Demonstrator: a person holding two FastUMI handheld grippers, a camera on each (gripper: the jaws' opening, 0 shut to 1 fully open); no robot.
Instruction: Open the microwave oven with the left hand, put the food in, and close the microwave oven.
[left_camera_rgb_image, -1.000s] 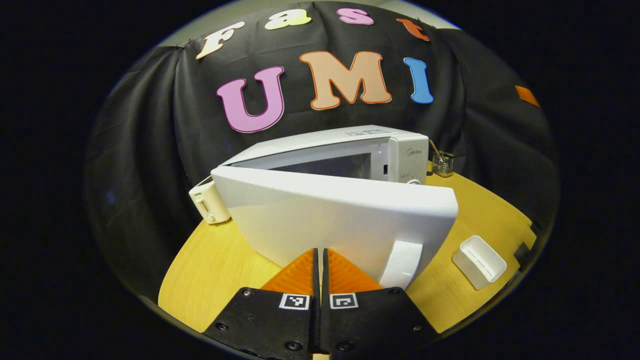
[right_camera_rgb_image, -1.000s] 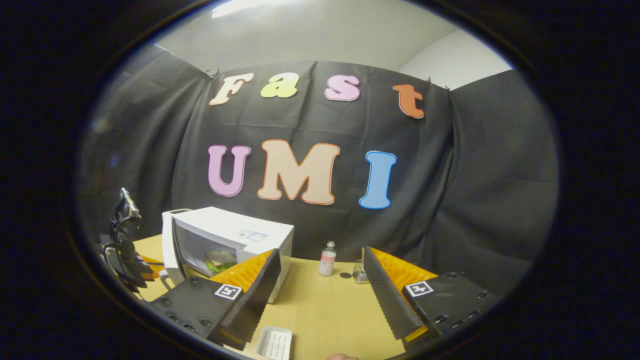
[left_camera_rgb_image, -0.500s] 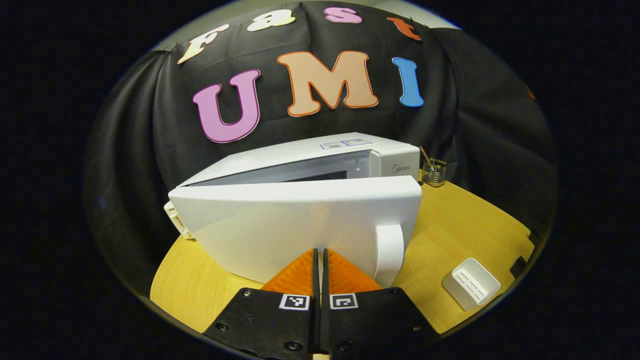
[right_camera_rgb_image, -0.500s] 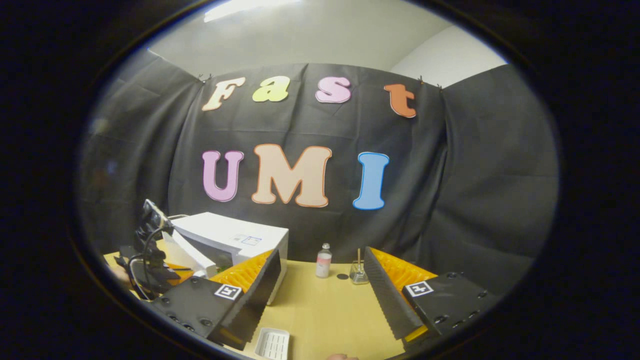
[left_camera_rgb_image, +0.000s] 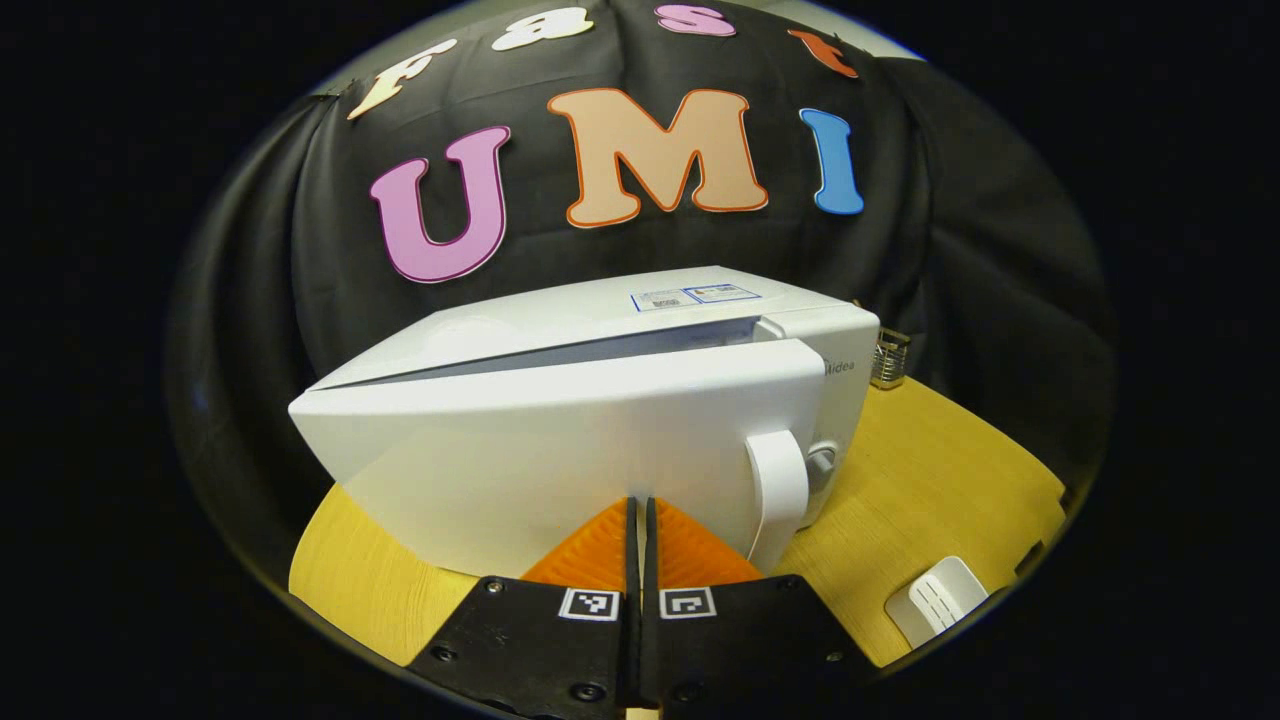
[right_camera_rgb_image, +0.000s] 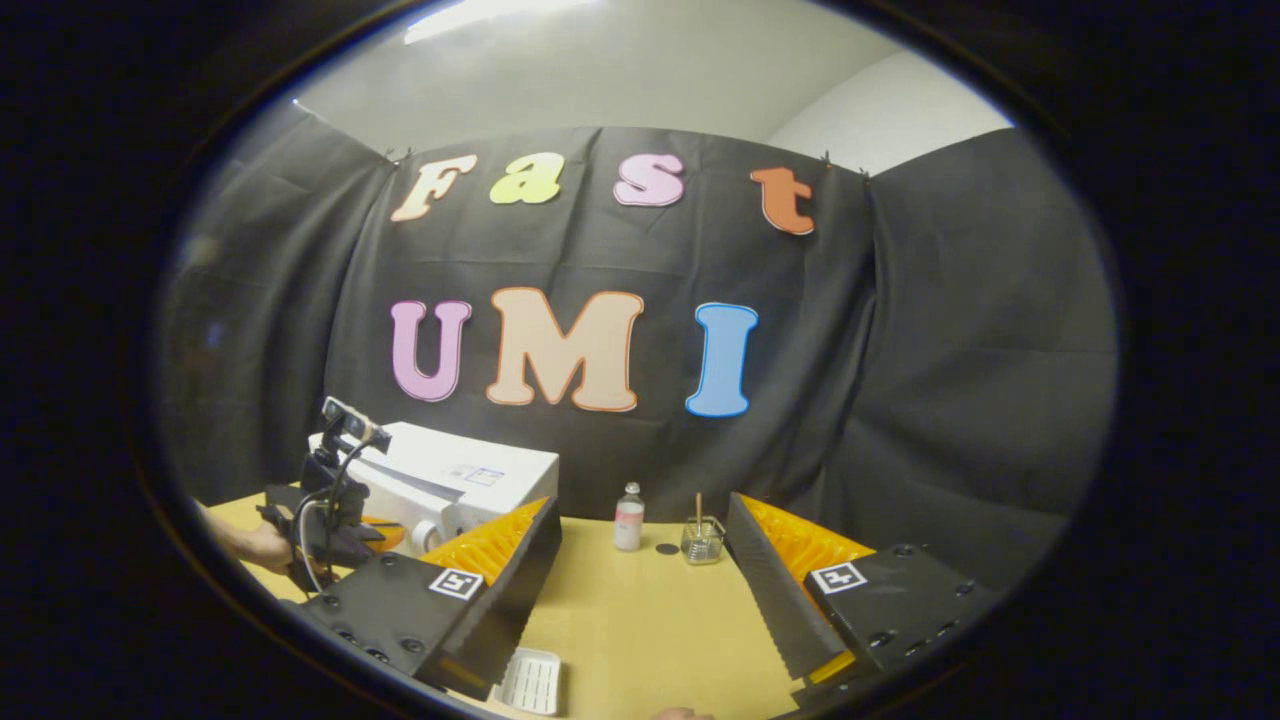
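Observation:
A white microwave oven (left_camera_rgb_image: 620, 310) stands on the yellow table (left_camera_rgb_image: 940, 470). Its door (left_camera_rgb_image: 560, 440) is nearly closed, with a narrow gap left at the handle side. My left gripper (left_camera_rgb_image: 640, 510) is shut with nothing between its fingers, and its tips press against the door's front, left of the white handle (left_camera_rgb_image: 780, 490). In the right gripper view the microwave oven (right_camera_rgb_image: 450, 480) sits at the left with the left gripper (right_camera_rgb_image: 335, 525) and a hand in front of it. My right gripper (right_camera_rgb_image: 645, 570) hangs open above the table, holding nothing. The food is hidden.
A white tray (left_camera_rgb_image: 935, 600) lies on the table to the right of the oven, also the white tray (right_camera_rgb_image: 530, 680) below the right gripper. A small bottle (right_camera_rgb_image: 628, 518) and a glass jar (right_camera_rgb_image: 700, 540) with a stick stand near the back wall.
The left gripper has pushed the microwave door from wide open to almost closed. The right gripper stayed open and barely moved.

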